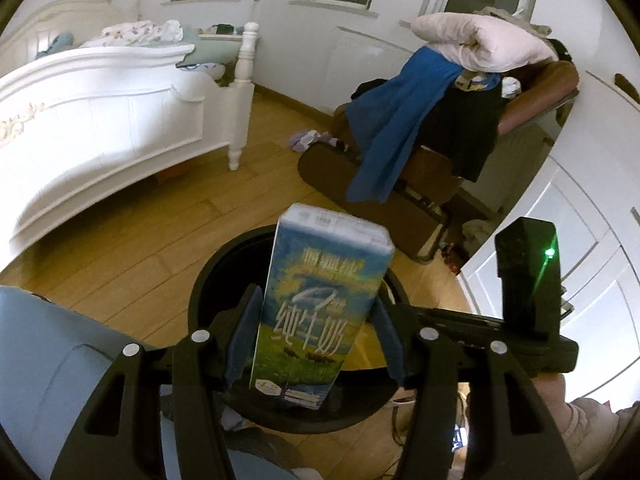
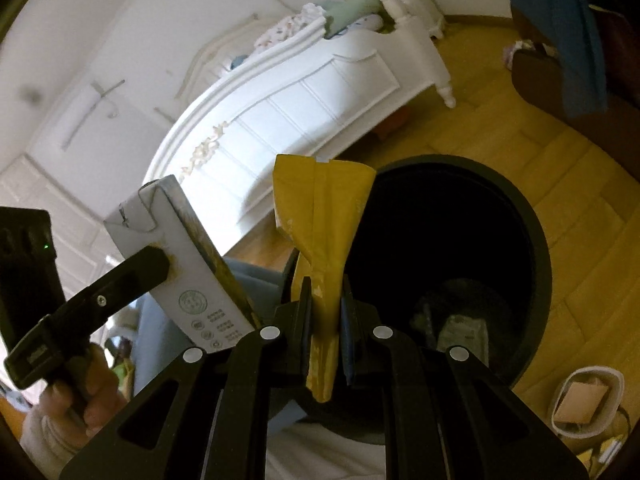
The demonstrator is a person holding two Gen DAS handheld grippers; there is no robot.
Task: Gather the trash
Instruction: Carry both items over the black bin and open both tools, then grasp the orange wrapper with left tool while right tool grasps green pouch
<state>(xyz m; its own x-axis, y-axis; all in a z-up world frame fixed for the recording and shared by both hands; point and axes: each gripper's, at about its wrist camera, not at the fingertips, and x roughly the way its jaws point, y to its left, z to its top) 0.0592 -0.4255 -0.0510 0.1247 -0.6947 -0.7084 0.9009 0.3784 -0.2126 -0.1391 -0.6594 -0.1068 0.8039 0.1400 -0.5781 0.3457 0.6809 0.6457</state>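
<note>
My left gripper [image 1: 316, 324] is shut on a blue and green milk carton [image 1: 320, 304] and holds it upright over the black round trash bin [image 1: 208, 276]. My right gripper [image 2: 325, 312] is shut on a yellow wrapper [image 2: 324, 216] and holds it just left of the bin's opening [image 2: 532, 240]. The bin holds some trash at its bottom [image 2: 460, 328]. The milk carton's grey underside [image 2: 188, 264] and the left gripper's finger [image 2: 132, 276] show at the left of the right wrist view. The right gripper's body [image 1: 528, 280] shows at the right of the left wrist view.
A white bed [image 1: 100, 120] stands on the wooden floor [image 1: 140, 240] to the left. A chair piled with a blue cloth [image 1: 400, 120] and a pink quilt [image 1: 480, 44] stands behind the bin. White cabinets [image 1: 580, 260] are on the right. A small white basket [image 2: 588, 400] sits beside the bin.
</note>
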